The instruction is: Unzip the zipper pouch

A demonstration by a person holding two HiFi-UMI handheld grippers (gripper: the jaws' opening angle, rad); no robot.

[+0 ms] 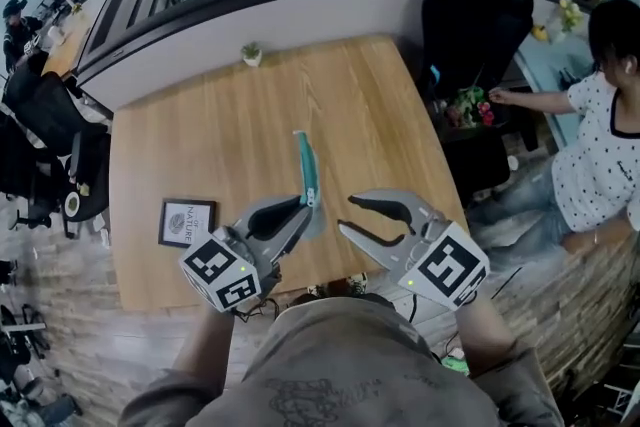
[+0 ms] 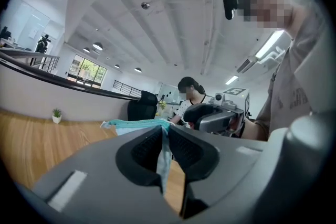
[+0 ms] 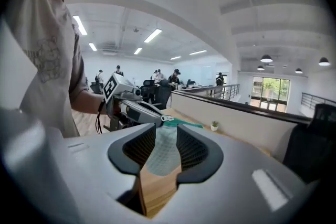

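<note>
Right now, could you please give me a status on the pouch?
Left gripper shut on pouch. Right gripper open, short of pouch. Nothing between them; frame well aside.

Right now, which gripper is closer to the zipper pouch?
Left. The left gripper is clamped on the zipper pouch; the right gripper hangs open just to its right, pads not pressing on it.

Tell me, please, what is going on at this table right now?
A person with a two-jaw gripper in each hand is working on a teal mesh zipper pouch over the light wooden table. The left gripper is clamped on one end of the pouch, holding it up. The right gripper sits close beside it with its jaws apart, gripping nothing.
</note>
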